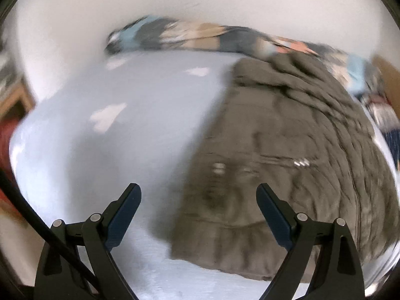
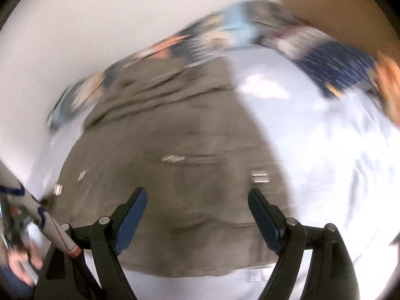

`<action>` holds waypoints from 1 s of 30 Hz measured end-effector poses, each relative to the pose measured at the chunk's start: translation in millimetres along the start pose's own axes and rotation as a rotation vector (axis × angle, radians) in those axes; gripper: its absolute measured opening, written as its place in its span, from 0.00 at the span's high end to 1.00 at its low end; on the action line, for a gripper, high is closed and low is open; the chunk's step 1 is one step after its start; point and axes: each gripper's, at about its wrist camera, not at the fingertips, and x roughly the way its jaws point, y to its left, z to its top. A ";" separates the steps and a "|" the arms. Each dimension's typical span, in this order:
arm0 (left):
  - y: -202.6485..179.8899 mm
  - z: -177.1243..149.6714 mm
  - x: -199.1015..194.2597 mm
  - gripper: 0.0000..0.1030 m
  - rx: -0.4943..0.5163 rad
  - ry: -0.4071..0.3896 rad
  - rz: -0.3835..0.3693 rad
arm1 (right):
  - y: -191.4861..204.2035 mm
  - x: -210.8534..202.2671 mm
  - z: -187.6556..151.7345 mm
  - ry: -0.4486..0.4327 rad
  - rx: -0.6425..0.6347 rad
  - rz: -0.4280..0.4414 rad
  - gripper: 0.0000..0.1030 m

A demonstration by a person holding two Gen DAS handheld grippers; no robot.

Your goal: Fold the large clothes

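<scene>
A large brown-grey garment (image 1: 287, 145) with metal snaps lies spread on a pale blue sheet (image 1: 112, 130); both views are blurred by motion. In the left wrist view it fills the right half, and my left gripper (image 1: 198, 191) hangs above its near left edge, open with nothing between the fingers. In the right wrist view the same garment (image 2: 175, 130) fills the middle. My right gripper (image 2: 197, 195) hovers over its near hem, open and empty.
A patterned blue, orange and grey quilt (image 1: 212, 37) is bunched along the far side of the bed against a white wall; it also shows as quilt (image 2: 250, 30). A person's hand (image 2: 17, 262) and the other tool's handle sit at lower left.
</scene>
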 end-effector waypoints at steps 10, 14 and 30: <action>60.7 -16.4 39.8 0.10 -0.344 0.243 -0.197 | -97.8 18.3 -22.2 0.091 0.467 0.091 0.16; 69.0 -25.5 47.8 0.10 -0.413 0.277 -0.238 | -99.9 25.0 -30.1 0.105 0.516 0.098 0.16; -5.9 -43.2 35.4 0.13 -0.135 0.234 -0.240 | -42.8 54.4 -47.9 0.222 0.390 0.220 0.20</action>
